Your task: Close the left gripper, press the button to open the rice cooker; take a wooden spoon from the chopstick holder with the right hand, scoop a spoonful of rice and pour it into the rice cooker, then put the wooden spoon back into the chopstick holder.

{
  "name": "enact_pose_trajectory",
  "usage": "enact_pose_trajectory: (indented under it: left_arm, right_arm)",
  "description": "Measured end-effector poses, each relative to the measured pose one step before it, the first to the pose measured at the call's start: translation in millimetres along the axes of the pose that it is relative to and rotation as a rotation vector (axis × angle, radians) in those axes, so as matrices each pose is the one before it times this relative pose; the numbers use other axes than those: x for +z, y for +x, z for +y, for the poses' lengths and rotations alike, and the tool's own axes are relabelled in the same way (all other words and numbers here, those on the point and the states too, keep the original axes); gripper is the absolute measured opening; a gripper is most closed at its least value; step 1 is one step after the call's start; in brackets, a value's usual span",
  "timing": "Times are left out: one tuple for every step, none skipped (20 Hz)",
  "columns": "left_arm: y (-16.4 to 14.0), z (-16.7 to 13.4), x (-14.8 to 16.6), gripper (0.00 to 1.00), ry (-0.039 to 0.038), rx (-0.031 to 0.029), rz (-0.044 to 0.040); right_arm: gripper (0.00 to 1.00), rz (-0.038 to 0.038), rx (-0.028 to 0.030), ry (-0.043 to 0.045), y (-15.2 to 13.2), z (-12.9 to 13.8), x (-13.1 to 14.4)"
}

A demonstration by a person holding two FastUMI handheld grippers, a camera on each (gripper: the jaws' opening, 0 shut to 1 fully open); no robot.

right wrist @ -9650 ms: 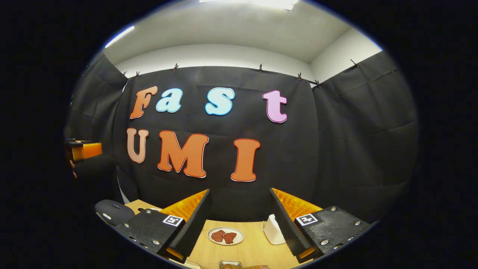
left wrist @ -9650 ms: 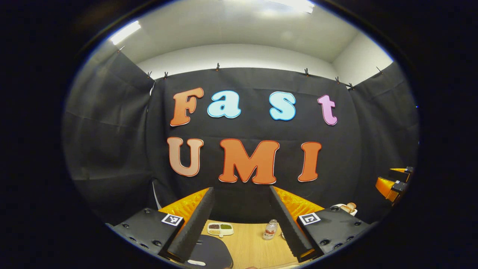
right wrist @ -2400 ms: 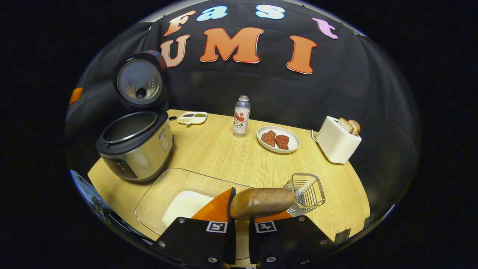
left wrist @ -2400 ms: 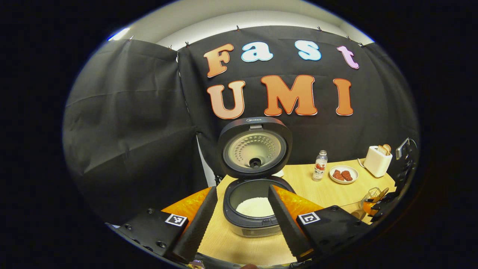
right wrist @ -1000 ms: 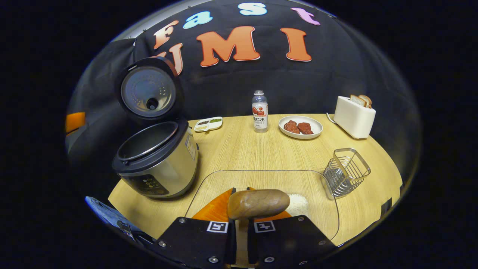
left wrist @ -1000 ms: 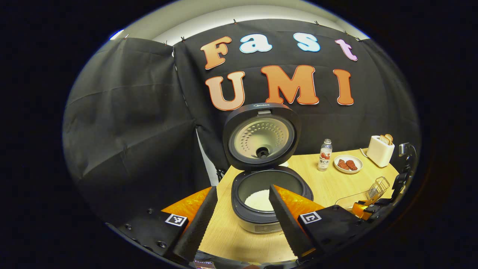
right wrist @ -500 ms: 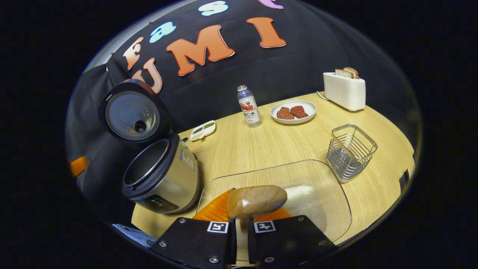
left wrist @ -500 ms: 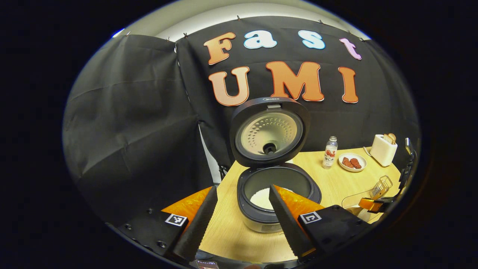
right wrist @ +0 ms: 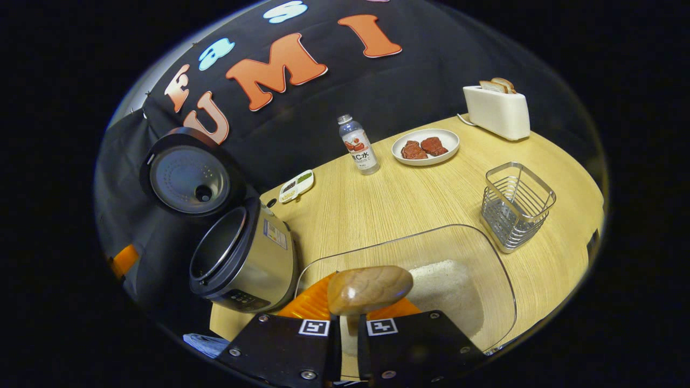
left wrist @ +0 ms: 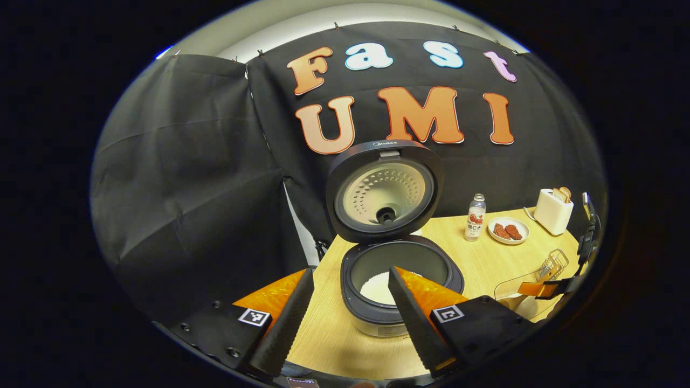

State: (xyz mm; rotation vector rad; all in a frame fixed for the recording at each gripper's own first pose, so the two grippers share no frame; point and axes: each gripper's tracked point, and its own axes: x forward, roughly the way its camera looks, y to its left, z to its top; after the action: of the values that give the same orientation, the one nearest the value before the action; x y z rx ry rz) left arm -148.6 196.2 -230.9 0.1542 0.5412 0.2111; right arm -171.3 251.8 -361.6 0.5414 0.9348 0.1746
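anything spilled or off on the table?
Nothing stands out. Cooker lid is up, rice sits in the glass dish, spoon is gripped by the right gripper, and the holder stands upright.

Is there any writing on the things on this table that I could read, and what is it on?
None can be read for sure.
On the rice cooker lid: a small brand mark at the rim, too small to read.
On the bottle: a printed label, blurred.
On the rice cooker: a side sticker, too small.
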Motion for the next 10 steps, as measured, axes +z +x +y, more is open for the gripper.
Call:
enact_pose_trajectory:
  left_arm:
    - [-0.29,-0.47,0.48,0.94,-0.00078,0.0012,0.00118]
    - [0.29,0.14,1.16,0.94,0.00008,0.00069,-0.00161]
    - [0.31,-1.79,1.46,0.86,0.00187,-0.00081,-0.00119]
    - [0.36,-1.67,1.78,0.86,0.00374,-0.00061,-0.00096]
    - [0.62,-1.57,0.26,0.86,0.00461,-0.00237,0.0014]
    - [-0.67,-2.26,0.82,0.86,0.00643,-0.00194,0.00115]
    - [-1.16,-2.96,1.32,0.86,0.00689,-0.00235,0.00092]
    - [-0.76,-2.63,1.9,0.86,0.00694,-0.00259,-0.00092]
    - [-0.82,-2.93,2.06,0.86,0.00651,-0.00313,-0.00344]
    - [-0.16,-2.47,2.66,0.86,0.0039,-0.00224,-0.00426]
  right_arm:
    - [0.11,0.00805,0.01203,0.02445,0.69,-1.98,0.54]
    - [0.11,0.01172,0.01385,0.03016,0.7,-0.26,-0.54]
    - [0.11,0.01433,0.01459,0.0363,0.88,-0.19,0.26]
    - [0.11,0.01162,0.0153,0.03894,-0.32,-1.27,-0.45]
    - [0.11,0.00949,0.0134,0.03344,-0.63,-0.32,0.02]
    - [0.11,0.00729,0.01042,0.02128,1.33,-1.35,0.82]
    - [0.11,0.01137,0.01219,0.01436,-1.11,-0.65,-2.01]
    - [0.11,0.0061,0.01112,0.01695,-0.22,-0.22,-0.16]
    - [0.11,0.01185,0.02136,0.01684,-2.45,2.06,-2.36]
    - [0.11,0.00357,0.0132,0.00734,-1.36,-0.57,0.82]
